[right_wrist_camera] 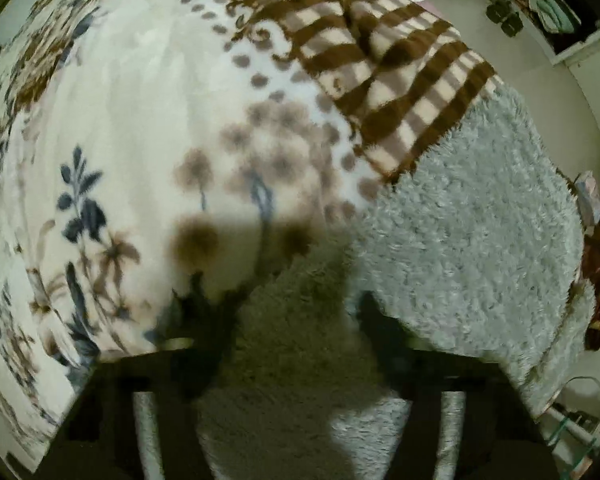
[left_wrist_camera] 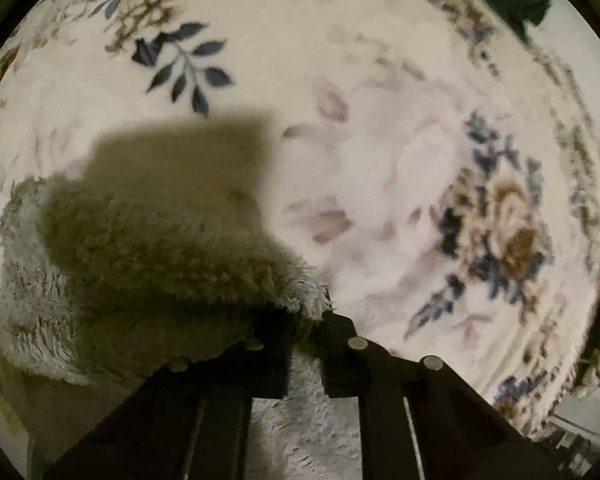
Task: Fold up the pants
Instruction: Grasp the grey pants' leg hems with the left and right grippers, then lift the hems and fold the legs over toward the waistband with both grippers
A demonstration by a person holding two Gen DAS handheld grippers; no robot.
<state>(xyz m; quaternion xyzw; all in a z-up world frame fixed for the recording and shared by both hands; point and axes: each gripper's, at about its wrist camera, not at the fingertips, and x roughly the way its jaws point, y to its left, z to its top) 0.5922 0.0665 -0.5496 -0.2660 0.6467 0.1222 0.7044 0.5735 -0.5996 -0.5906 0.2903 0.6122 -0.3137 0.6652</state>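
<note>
The pants (left_wrist_camera: 148, 248) are light grey and fluffy and lie on a floral blanket (left_wrist_camera: 340, 60). In the left wrist view my left gripper (left_wrist_camera: 308, 320) is shut on an edge of the pants, which bunch up to the left of the black fingers (left_wrist_camera: 340, 344). In the right wrist view the pants (right_wrist_camera: 460, 232) spread to the right and under the gripper. My right gripper (right_wrist_camera: 292, 312) has its fingers (right_wrist_camera: 204, 320) apart with fluffy fabric between them; the frame is blurred.
A brown-and-cream checked blanket (right_wrist_camera: 380, 60) lies beyond the pants at the upper right. The bed edge and a pale floor (right_wrist_camera: 540, 80) run along the right. A shelf with clutter (right_wrist_camera: 556, 12) stands at the far top right.
</note>
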